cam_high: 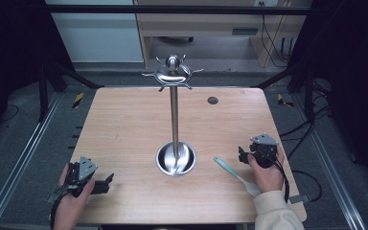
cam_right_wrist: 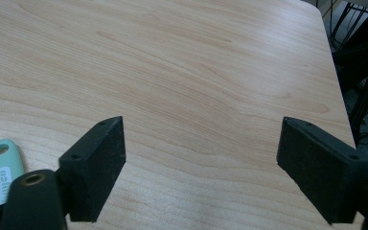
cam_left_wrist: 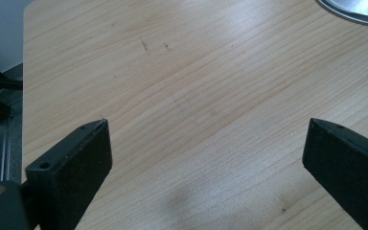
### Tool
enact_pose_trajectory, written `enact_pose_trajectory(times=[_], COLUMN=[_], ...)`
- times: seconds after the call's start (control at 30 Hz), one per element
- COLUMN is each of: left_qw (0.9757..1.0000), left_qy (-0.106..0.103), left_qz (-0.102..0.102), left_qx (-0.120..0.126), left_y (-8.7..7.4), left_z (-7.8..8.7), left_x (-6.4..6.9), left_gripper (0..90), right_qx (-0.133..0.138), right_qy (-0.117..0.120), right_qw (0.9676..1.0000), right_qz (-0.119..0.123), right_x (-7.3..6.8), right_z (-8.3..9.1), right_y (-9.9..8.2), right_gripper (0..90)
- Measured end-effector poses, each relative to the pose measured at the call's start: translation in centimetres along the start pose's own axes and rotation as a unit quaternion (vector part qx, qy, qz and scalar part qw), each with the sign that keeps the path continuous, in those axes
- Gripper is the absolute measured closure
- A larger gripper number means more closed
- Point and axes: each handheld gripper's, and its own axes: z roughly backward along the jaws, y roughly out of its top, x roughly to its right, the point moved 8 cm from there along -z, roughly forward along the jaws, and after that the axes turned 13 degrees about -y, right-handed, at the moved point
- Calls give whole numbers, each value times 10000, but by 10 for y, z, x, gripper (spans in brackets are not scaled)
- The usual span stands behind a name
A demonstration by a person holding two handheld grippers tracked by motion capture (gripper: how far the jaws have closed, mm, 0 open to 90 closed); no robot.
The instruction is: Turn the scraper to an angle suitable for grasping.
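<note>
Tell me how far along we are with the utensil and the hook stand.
Nothing looks done: the teal-handled utensil lies flat on the table, and the stand's hooks look bare. Both the right gripper and the left gripper have open jaws, holding nothing. Left: probably grasping the utensil and hanging it.

Pretty dim room: grey carpet floor point(cam_high: 24, 120), black frame rails point(cam_high: 182, 9) around the pale wood desk point(cam_high: 124, 124), a wooden bench point(cam_high: 206, 24) and cables point(cam_high: 273, 43) behind.

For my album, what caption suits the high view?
Two open hand-held grippers rest beside a teal-handled utensil and steel hook stand.
</note>
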Motion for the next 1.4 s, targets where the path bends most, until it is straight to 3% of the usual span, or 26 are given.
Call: enact_pose_trajectory(times=[0.37, 0.5, 0.53, 0.57, 0.67, 0.7, 0.73, 0.77, 0.8, 0.83, 0.93, 0.97, 1.0, 1.03, 1.2, 1.4], left_qw=[10000, 10000, 10000, 10000, 10000, 10000, 10000, 10000, 10000, 10000, 10000, 10000, 10000, 10000, 10000, 10000], left_qy=[-10, -11, -12, -12, -7, -10, -12, -10, -9, -3, -10, -13, -12, -14, -23, -30], left_qz=[-27, -31, -38, -39, -53, -53, -52, -51, -53, -59, -60, -63, -73, -71, -64, -68], left_qx=[-35, -36, -39, -34, -34, -32, -33, -35, -39, -39, -39, -41, -44, -44, -54, -67], left_y=[0, 0, 0, 0, 0, 0, 0, 0, 0, 0, 0, 0, 0, 0, 0, 0], left_z=[0, -1, -1, -1, -1, -1, -1, -1, -1, -1, -1, -1, -1, -1, -1, -2], left_x=[1, 1, 1, 1, 1, 1, 1, 1, 1, 1, 2, 2, 2, 2, 2, 2], left_gripper=[27, 27, 27, 27, 27, 27, 27, 27, 27, 27, 27, 27, 27, 27, 27, 27], right_qx=[-176, -180, -164, -164, -266, -336, -457, -562, -562, -678, -839, -839, -935, -935, -996, -1056], right_qy=[-47, 70, 171, 171, 387, 479, 683, 769, 769, 854, 1127, 1127, 1257, 1257, 1521, 1616], right_qw=[9998, 9997, 9994, 9994, 9983, 9974, 9944, 9923, 9923, 9880, 9818, 9818, 9786, 9786, 9727, 9711], right_qz=[44, 167, 239, 239, 356, 423, 661, 796, 796, 1090, 1275, 1275, 1335, 1335, 1440, 1402], right_x=[-3, -9, -12, -12, -19, -22, -30, -35, -35, -42, -55, -55, -63, -63, -77, -81], right_z=[0, 2, 2, 2, 4, 5, 6, 7, 7, 8, 9, 9, 9, 9, 9, 9], right_y=[1, 2, 3, 3, 0, -1, -4, -6, -6, -9, -11, -11, -13, -13, -14, -15], right_gripper=[156, 263, 339, 339, 472, 522, 621, 661, 661, 752, 844, 844, 889, 889, 900, 900])
